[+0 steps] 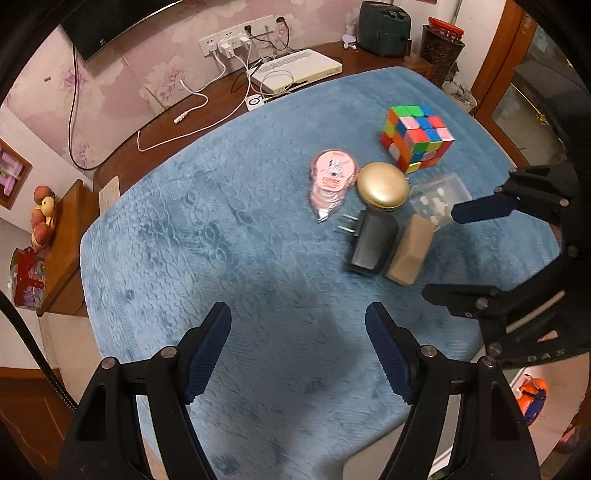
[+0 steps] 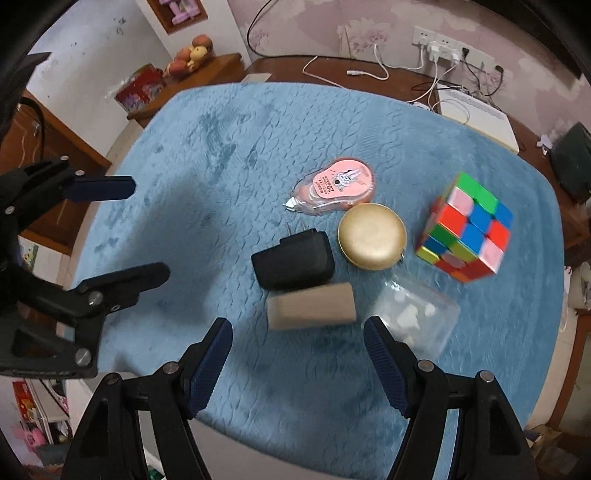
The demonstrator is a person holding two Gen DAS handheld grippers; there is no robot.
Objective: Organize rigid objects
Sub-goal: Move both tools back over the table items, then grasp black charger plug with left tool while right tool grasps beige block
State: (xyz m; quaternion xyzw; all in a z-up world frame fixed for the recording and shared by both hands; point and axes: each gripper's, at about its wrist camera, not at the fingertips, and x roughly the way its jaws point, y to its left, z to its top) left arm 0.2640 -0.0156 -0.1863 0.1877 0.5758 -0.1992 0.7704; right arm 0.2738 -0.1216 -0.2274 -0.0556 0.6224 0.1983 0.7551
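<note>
On the blue mat (image 1: 184,229) (image 2: 229,147) lie a colour cube (image 1: 416,137) (image 2: 467,232), a pink correction-tape dispenser (image 1: 331,181) (image 2: 334,186), a gold round case (image 1: 382,186) (image 2: 371,236), a black plug adapter (image 1: 371,245) (image 2: 293,260), a beige block (image 1: 410,251) (image 2: 310,306) and a clear plastic box (image 1: 439,195) (image 2: 415,317). They sit close together. My left gripper (image 1: 298,350) is open and empty over bare mat, left of the cluster. My right gripper (image 2: 297,360) is open and empty, just short of the beige block and clear box.
A wooden desk behind the mat holds a white flat device (image 1: 297,70), white cables (image 1: 184,110), a wall socket strip (image 1: 236,38), a dark toaster-like appliance (image 1: 384,27) and a dark jar (image 1: 441,48). Fruit (image 1: 42,214) sits on a side shelf to the left.
</note>
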